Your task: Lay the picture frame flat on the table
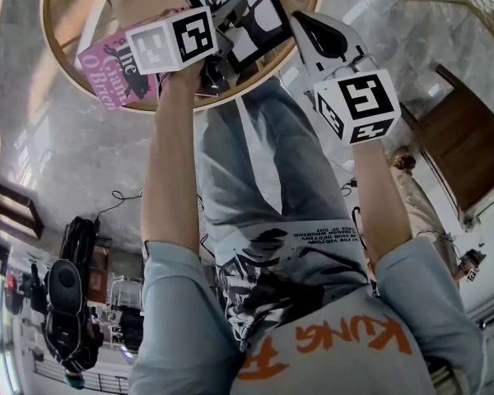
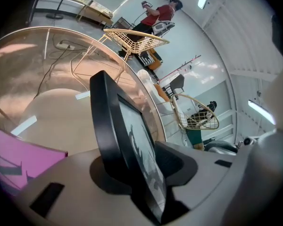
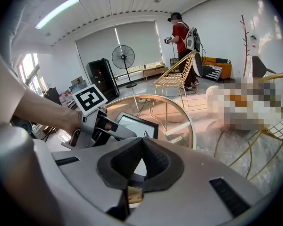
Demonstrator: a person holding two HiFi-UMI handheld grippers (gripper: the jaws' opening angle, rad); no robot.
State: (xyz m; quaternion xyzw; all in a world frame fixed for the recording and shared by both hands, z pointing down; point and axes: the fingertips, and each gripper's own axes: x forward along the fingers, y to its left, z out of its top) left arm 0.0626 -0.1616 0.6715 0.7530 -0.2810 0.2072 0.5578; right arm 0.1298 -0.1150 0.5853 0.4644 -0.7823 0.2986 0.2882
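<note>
The black picture frame (image 1: 255, 6) with a white deer print shows its face upward at the near edge of the round glass table (image 1: 44, 19). My left gripper (image 1: 237, 19) reaches over it from the left. In the left gripper view the frame (image 2: 127, 135) stands tilted between the jaws, and the left gripper (image 2: 139, 166) is open, its pads close beside the frame without squeezing it. I cannot tell whether the frame rests fully flat. My right gripper (image 1: 305, 23) hovers just right of the frame. Its pads (image 3: 155, 161) meet, so the right gripper (image 3: 141, 145) is shut and empty.
A pink book (image 1: 107, 64) lies on the table left of the frame. Gold wire chairs (image 3: 172, 76) stand beyond the table, with a person in a red shirt (image 3: 181, 34) and a floor fan (image 3: 123, 58) further back. A wooden cabinet (image 1: 465, 151) stands at the right.
</note>
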